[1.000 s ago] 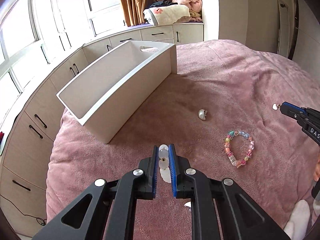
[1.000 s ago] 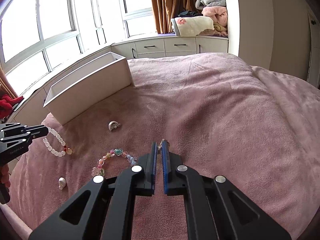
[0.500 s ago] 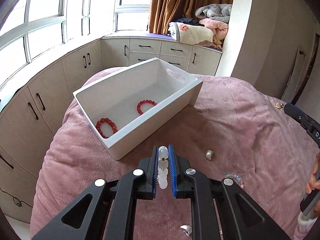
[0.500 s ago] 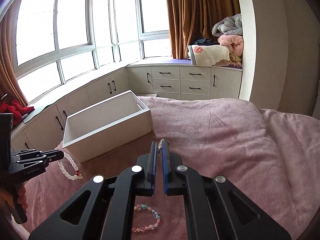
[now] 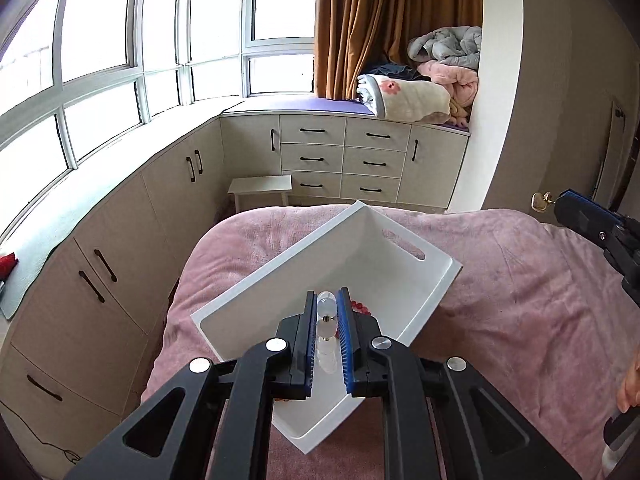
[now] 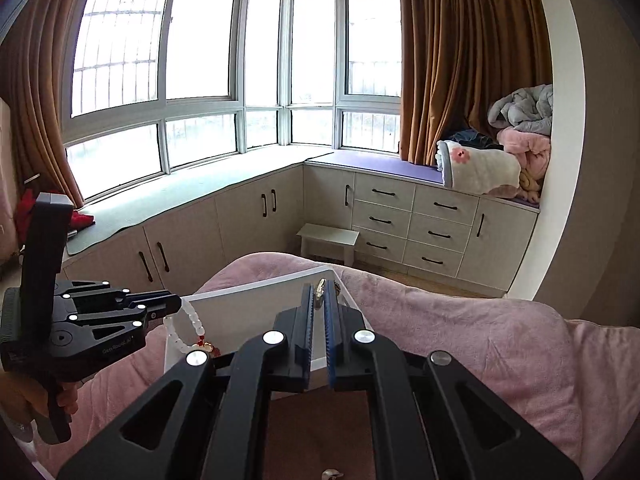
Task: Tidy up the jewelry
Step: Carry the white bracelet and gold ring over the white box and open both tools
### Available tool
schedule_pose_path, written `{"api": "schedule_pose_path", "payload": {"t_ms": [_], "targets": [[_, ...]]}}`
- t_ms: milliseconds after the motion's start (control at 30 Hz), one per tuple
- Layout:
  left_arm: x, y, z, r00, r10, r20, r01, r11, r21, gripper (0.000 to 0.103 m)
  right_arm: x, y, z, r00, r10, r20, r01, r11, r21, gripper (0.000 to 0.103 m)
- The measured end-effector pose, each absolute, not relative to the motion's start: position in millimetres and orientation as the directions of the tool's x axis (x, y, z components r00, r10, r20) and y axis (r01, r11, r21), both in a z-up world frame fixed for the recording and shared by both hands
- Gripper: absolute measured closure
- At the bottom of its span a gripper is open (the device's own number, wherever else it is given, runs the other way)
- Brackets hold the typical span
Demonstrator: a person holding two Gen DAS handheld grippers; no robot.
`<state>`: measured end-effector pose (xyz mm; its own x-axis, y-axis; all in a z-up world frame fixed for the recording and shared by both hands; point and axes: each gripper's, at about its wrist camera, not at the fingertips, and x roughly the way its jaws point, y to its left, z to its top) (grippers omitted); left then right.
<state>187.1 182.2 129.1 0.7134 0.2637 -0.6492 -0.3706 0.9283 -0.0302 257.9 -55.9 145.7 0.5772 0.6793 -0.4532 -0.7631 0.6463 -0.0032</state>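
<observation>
Hanging limp and light over the white bin (image 5: pixel 404 264) on the bed (image 5: pixel 520 280), the white bead bracelet (image 6: pixel 188 324) is clamped by the left hand-held gripper (image 5: pixel 327 320), best pinched across beads, while the right hand-held gripper (image 6: pixel 319 300) is clenched on a small earring (image 5: pixel 540 201).

Both wrist views look forward over the white bin (image 5: pixel 384 264) toward the window cabinets (image 6: pixel 436 224).

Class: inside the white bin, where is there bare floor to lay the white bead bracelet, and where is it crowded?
Inside the white bin, the floor is bare from the handle-slot end wall toward the middle. It is crowded by the red bead bracelet under the left tool, which grips the white bead bracelet.
</observation>
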Motion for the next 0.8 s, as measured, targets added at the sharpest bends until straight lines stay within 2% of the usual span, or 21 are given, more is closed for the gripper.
{"api": "schedule_pose_path", "payload": {"t_ms": [200,433,533,800], "targets": [[218,218,117,0.684,0.299,-0.666,-0.395,0.919,0.007,0.088,287,1,127,0.494,0.705,-0.509,-0.788,0.610,0.080,0.097],[247,252,83,0.635,0.312,-0.707,-0.427,0.904,0.015,0.088,313,57,100,0.443,0.693,-0.569,-0.804,0.588,0.089,0.097],[255,261,66,0.616,0.277,-0.738,-0.433,0.901,-0.023,0.088,320,71,85,0.422,0.687,-0.592,-0.805,0.584,0.104,0.097],[259,263,34,0.579,0.275,-0.767,-0.446,0.895,-0.016,0.087,320,83,49,0.374,0.658,-0.654,-0.807,0.578,0.121,0.097]]}}
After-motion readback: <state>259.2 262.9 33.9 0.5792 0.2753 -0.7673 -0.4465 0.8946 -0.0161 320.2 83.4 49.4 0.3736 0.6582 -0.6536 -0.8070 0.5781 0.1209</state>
